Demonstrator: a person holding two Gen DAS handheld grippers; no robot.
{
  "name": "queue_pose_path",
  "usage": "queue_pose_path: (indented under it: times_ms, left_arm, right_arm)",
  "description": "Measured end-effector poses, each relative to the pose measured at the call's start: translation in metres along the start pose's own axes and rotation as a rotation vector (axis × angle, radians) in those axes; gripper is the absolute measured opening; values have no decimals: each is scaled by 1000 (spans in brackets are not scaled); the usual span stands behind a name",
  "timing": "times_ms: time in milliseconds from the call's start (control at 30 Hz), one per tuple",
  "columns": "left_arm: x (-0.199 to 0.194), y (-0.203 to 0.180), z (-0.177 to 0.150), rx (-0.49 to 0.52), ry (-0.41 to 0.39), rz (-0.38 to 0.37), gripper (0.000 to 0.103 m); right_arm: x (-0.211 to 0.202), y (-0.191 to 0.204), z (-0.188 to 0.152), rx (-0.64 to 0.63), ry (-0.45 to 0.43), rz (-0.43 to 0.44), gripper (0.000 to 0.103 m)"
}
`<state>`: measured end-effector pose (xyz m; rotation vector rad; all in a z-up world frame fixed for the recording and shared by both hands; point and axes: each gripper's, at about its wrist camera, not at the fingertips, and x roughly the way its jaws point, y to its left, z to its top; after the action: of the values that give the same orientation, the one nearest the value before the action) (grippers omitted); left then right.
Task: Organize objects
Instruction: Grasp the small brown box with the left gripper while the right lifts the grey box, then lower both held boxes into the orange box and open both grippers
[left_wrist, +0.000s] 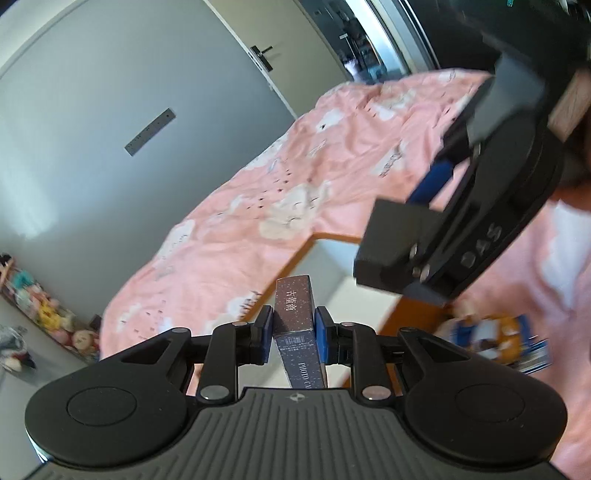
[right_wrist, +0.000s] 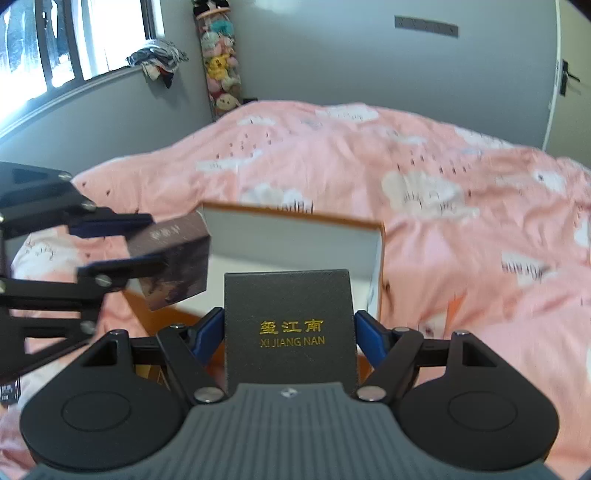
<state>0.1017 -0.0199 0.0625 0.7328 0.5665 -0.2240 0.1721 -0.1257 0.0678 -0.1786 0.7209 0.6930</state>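
Note:
My left gripper (left_wrist: 294, 328) is shut on a dark speckled photo-card box (left_wrist: 297, 317), held on edge above the bed. The same box (right_wrist: 173, 266) and left gripper (right_wrist: 122, 243) show at the left of the right wrist view, over the near left corner of an open white box with an orange rim (right_wrist: 295, 236). My right gripper (right_wrist: 290, 325) is shut on a black box with gold "XI JIANG NAN" lettering (right_wrist: 290, 325), held above the open box's near edge. In the left wrist view the right gripper (left_wrist: 417, 221) holds the black box (left_wrist: 395, 243) at upper right.
A pink cloud-print duvet (right_wrist: 424, 166) covers the bed under everything. A colourful packet (left_wrist: 491, 339) lies on the bed at the right in the left wrist view. A rack of plush toys (right_wrist: 221, 66) hangs on the far wall. A window (right_wrist: 55, 48) is at the left.

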Motion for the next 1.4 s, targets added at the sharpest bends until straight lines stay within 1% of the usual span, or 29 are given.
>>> queue_pose_path:
  times_ms: [67, 133, 233, 333, 467, 533, 700, 800, 900, 1000, 1067, 1100, 1200, 1300, 1367, 1400]
  left_arm:
    - [16, 4, 0, 34, 14, 8, 27]
    - [31, 6, -5, 68, 22, -5, 27]
    - [60, 4, -15, 143, 29, -26, 27]
    - [91, 1, -27, 205, 53, -36, 27]
    - [126, -1, -44, 287, 60, -64, 27]
    - [138, -2, -52, 327, 62, -72, 27]
    - [156, -11, -71, 476, 1, -61, 27]
    - [164, -16, -77, 520, -17, -69, 27]
    - [167, -18, -82, 508, -30, -94, 27]
    - [170, -15, -83, 466, 0, -145, 28]
    - [170, -14, -84, 448, 14, -146, 29]
    - [170, -13, -84, 438, 27, -152, 30]
    - [171, -9, -82, 364, 86, -205, 35]
    - [170, -6, -82, 314, 121, -213, 36]
    - [169, -2, -81, 271, 150, -235, 38]
    - [169, 0, -80, 249, 164, -250, 41]
  right_arm:
    - [10, -2, 14, -5, -4, -6, 76]
    - [27, -7, 28, 15, 19, 10, 76]
    - [61, -16, 44, 61, 100, 53, 76]
    - [107, -24, 54, 95, 204, 58, 76]
    - [158, -29, 56, 118, 323, 44, 76]
    - [177, -28, 55, 109, 362, 28, 76]
    - [210, -21, 55, 53, 422, -9, 76]
    - [223, -19, 57, 2, 424, -62, 76]
    - [233, -20, 59, -30, 441, -98, 76]
    - [241, -18, 59, -91, 452, -129, 77]
    - [244, -17, 59, -118, 461, -143, 77]
    - [245, -16, 59, -130, 464, -147, 77]
    - [248, -15, 59, -152, 471, -160, 77]
    - [247, -16, 61, -156, 466, -163, 77]
    - [244, -19, 62, -145, 466, -156, 77]
    - [242, -20, 62, -142, 461, -151, 78]
